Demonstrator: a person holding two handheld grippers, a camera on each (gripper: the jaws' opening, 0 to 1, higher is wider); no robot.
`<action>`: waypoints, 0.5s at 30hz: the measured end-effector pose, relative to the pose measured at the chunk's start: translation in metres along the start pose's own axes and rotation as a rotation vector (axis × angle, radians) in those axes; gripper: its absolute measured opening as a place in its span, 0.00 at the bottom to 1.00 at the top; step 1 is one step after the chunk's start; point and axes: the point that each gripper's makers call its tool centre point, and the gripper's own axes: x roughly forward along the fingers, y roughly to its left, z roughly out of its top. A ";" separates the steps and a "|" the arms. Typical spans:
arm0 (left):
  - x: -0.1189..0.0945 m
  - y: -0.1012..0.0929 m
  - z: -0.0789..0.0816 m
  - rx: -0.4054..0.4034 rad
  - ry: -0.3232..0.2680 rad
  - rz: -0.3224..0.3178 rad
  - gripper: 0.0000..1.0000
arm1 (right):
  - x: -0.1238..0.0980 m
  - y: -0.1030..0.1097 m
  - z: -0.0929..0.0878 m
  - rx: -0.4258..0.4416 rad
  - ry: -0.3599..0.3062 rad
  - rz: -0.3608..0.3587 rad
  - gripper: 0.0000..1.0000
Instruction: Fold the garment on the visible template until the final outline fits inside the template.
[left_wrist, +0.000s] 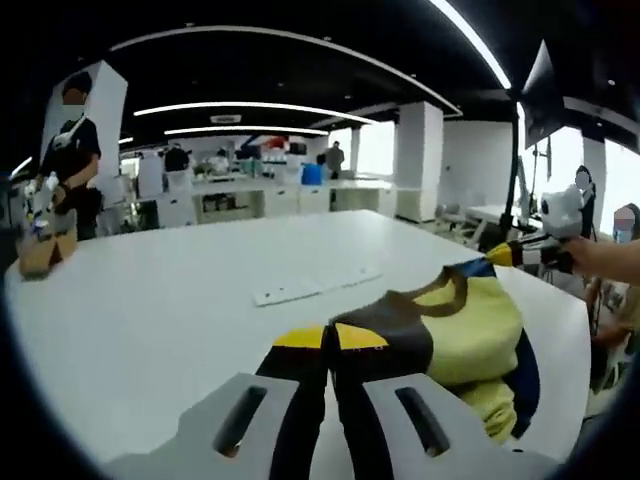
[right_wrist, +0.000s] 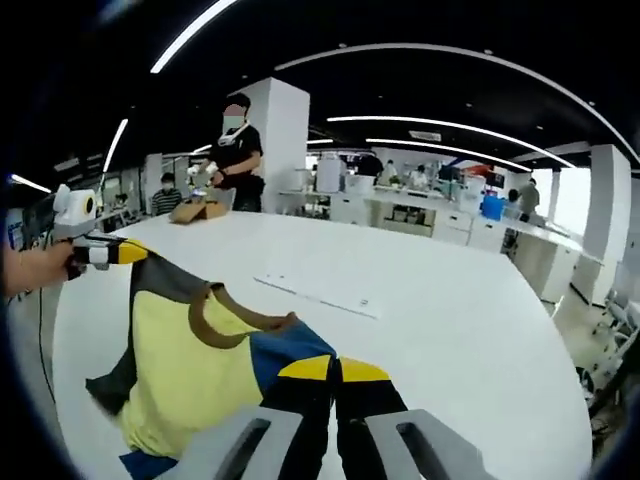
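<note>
A yellow garment (left_wrist: 475, 335) with a brown collar, dark grey shoulders and blue sleeves hangs stretched between my two grippers above the white table (left_wrist: 150, 320). My left gripper (left_wrist: 330, 338) is shut on its dark shoulder edge near the collar. The right gripper (left_wrist: 500, 255), held by a hand, pinches the other shoulder at the right. In the right gripper view, my right gripper (right_wrist: 335, 370) is shut on the blue and grey part of the garment (right_wrist: 185, 370), and the left gripper (right_wrist: 130, 252) grips the far corner. A white flat strip (left_wrist: 315, 285) (right_wrist: 320, 293) lies on the table beyond.
A cardboard box (left_wrist: 45, 250) (right_wrist: 200, 210) stands at the table's far edge with a person (right_wrist: 238, 150) beside it. Office desks, pillars and other people fill the background. The table's edge (left_wrist: 585, 330) runs close behind the garment on the right.
</note>
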 end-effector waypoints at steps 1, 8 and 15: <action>0.002 0.001 -0.001 -0.005 0.004 0.008 0.00 | 0.004 -0.003 -0.001 0.004 0.002 -0.014 0.00; 0.027 0.020 -0.015 -0.070 0.027 0.076 0.00 | 0.032 -0.023 -0.012 0.087 0.024 -0.090 0.00; 0.049 0.030 -0.035 -0.056 0.081 0.097 0.00 | 0.060 -0.031 -0.035 0.126 0.101 -0.100 0.00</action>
